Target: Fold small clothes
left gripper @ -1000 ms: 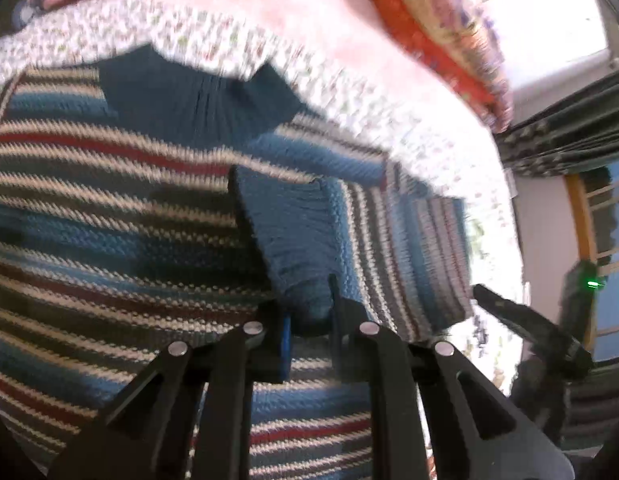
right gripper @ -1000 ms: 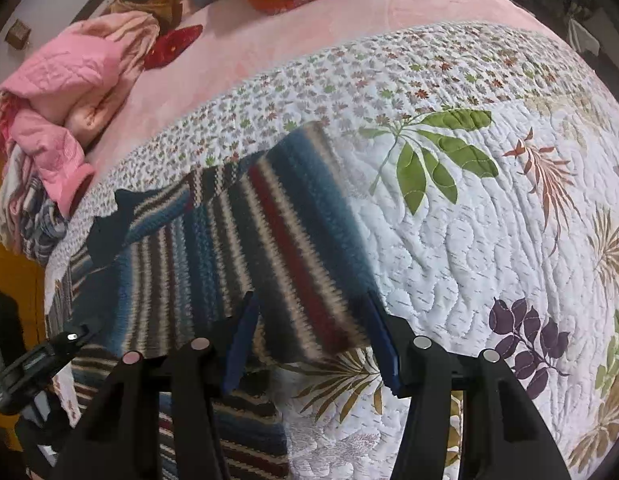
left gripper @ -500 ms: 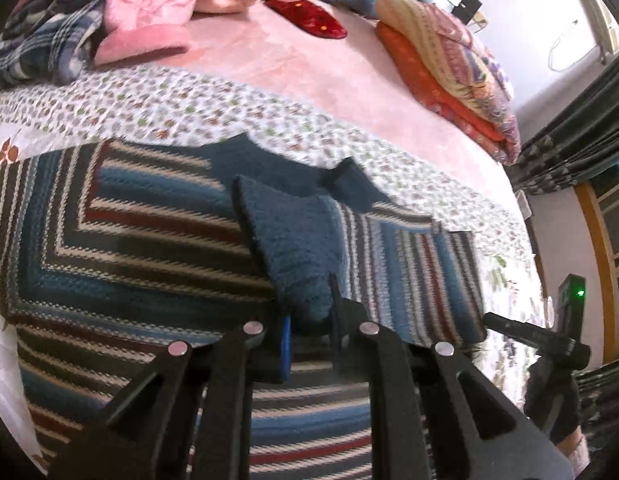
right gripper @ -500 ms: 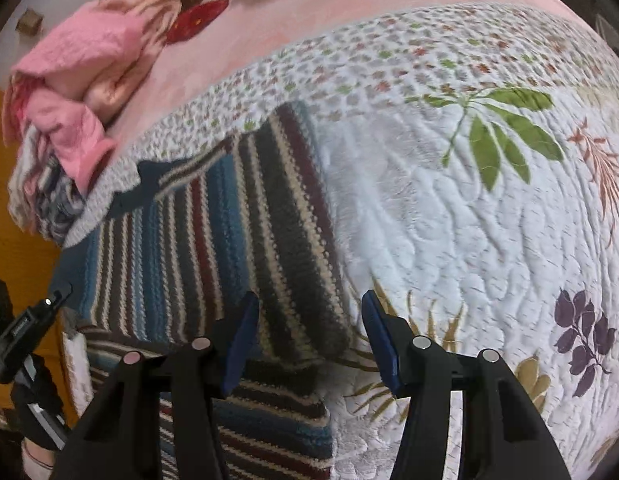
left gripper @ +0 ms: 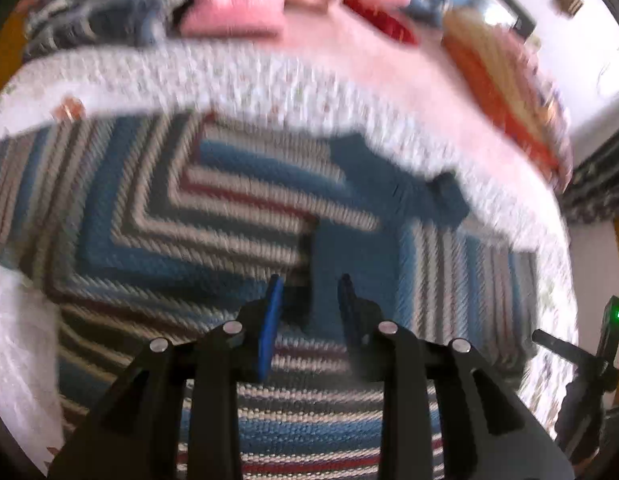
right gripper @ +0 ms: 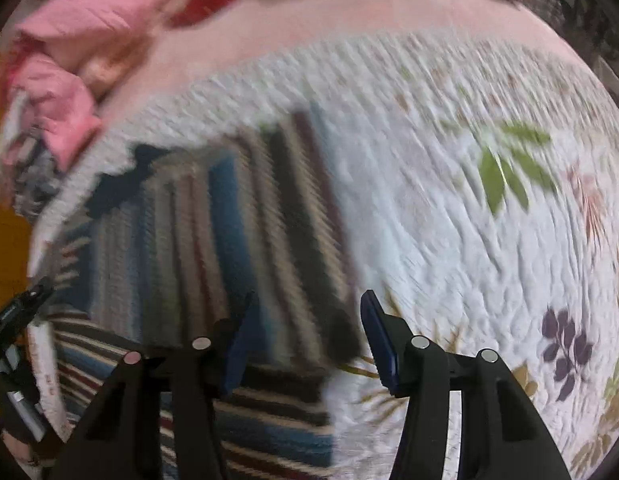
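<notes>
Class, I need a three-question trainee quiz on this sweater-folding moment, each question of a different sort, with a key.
1. True or false: the left gripper has its jaws clamped on the striped sweater.
2. Which surface lies under the sweater: A) floral quilt B) wooden floor C) metal tray?
3. Fill in: the pile of clothes beyond the sweater is mostly ____.

Key: 1 false, the jaws stand apart; 2 A; 3 pink.

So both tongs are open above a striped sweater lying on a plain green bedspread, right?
Not quite: the bedspread is not plain green. The right wrist view shows a white quilt printed with leaves and flowers. The rest holds: the left tongs and right tongs both stand open over the striped sweater.
</notes>
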Available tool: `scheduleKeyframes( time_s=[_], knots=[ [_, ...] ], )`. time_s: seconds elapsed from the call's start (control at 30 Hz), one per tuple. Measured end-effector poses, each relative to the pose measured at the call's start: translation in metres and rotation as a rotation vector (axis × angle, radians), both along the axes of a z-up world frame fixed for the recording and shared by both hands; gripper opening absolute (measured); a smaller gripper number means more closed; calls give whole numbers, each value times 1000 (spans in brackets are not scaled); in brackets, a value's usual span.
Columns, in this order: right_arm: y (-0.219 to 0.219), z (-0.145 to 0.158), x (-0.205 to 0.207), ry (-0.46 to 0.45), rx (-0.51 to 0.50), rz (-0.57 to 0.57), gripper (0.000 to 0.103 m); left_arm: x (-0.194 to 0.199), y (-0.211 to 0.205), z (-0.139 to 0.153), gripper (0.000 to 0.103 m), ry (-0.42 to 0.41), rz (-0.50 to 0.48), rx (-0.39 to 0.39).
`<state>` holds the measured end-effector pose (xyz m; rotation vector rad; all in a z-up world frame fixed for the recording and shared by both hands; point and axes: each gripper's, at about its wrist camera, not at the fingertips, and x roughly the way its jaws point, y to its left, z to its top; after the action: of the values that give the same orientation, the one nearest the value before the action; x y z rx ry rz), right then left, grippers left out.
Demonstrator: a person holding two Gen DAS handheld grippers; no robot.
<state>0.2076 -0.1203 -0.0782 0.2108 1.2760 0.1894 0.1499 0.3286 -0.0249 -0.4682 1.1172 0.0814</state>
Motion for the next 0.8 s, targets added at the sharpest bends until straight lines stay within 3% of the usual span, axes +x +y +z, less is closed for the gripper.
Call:
scheduleKeyframes(
  time_s=[0.07,0.17,0.37,0.47,0.57,0.67,0.8],
  knots=[
    [9,13,0,-25,77,24,53,2,-14,9,30,-25,-47,-3],
    [27,9,-2,4,125,60,53,7,-39,1,36,-10,-119,-48],
    [48,-27,-5,77,9,119,53,14,-64,-58,36,129,-130,-57],
    [48,-40,-5,83,-22,142,54,14,-59,-69,32,116,-136,-67],
    [60,-41,-6,75,-54,161,58,13,-57,-63,32,127,-142,-67],
    [63,-25,-8,62,-9,147,58,6,-44,-33,35,121,-156,-14],
    [57,16,-13,23,111,110,59,-18,10,12,63,75,-141,76]
  ],
)
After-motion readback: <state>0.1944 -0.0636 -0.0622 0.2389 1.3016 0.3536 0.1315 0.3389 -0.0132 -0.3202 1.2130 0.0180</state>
